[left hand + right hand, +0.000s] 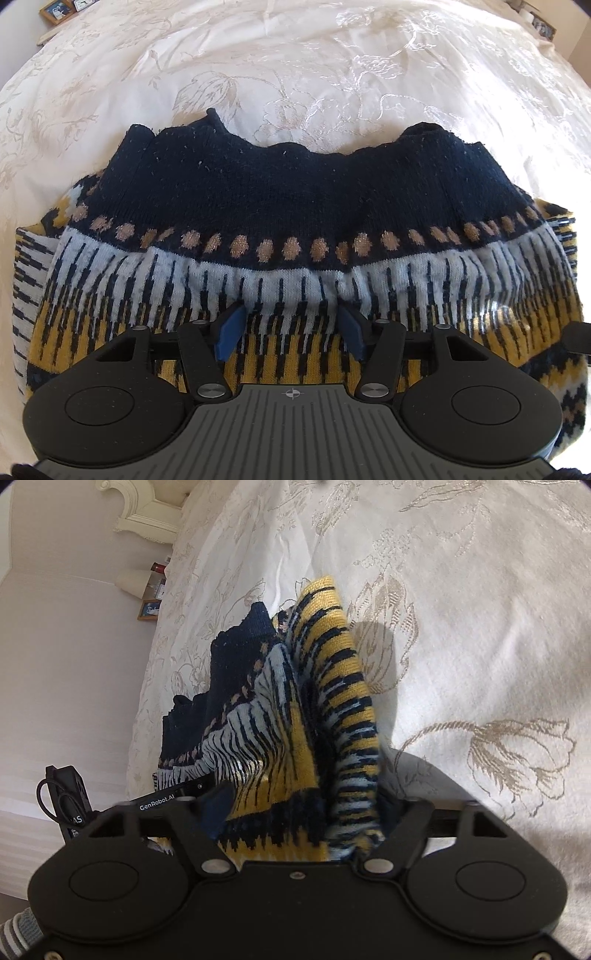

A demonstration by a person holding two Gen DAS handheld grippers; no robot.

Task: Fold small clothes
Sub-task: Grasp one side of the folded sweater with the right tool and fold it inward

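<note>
Left hand-held gripper (pixel 291 328) hovers spread wide over the sweater (pixel 295 206); right hand-held gripper (pixel 306 812) grips its lifted fold.

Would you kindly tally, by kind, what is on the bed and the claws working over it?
Knitted sweater: 1
Claws: 2, left claw and right claw
Embroidered bedspread: 1
Total: 4

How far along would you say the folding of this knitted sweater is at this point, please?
Partly done: the sweater lies on the bedspread with its navy band doubled over the patterned part. In hand: the right gripper has a bunched fold of knit between its fingers; the left gripper sits open on the fabric. Left: laying that fold down and flattening.
</note>
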